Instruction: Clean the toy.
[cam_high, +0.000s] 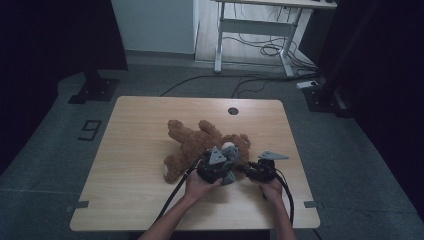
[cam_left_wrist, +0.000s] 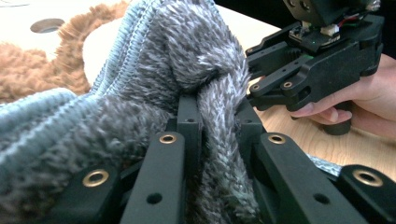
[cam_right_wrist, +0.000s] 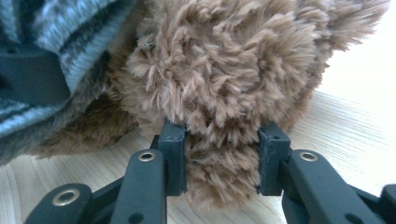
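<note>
A brown plush teddy bear (cam_high: 197, 140) lies on the wooden table (cam_high: 135, 165), its head toward the person. A grey knitted piece with a fuzzy lining (cam_left_wrist: 187, 60) sits against the bear's head (cam_high: 229, 148). My left gripper (cam_left_wrist: 217, 116) is shut on a fold of this grey fabric; in the high view it (cam_high: 220, 167) is at the bear's head. My right gripper (cam_right_wrist: 222, 158) is shut on a tuft of the bear's brown fur (cam_right_wrist: 224, 70), low over the tabletop. From above the right gripper (cam_high: 250, 169) points left at the head. The grey fabric (cam_right_wrist: 70, 32) covers the bear's upper left.
A round cable hole (cam_high: 233, 111) sits near the table's far edge. The right hand (cam_left_wrist: 369, 98) and its gripper body (cam_left_wrist: 313, 65) are close beside the left jaws. Black cables trail from both grippers toward the near edge. A white desk frame (cam_high: 260, 30) stands on the floor beyond.
</note>
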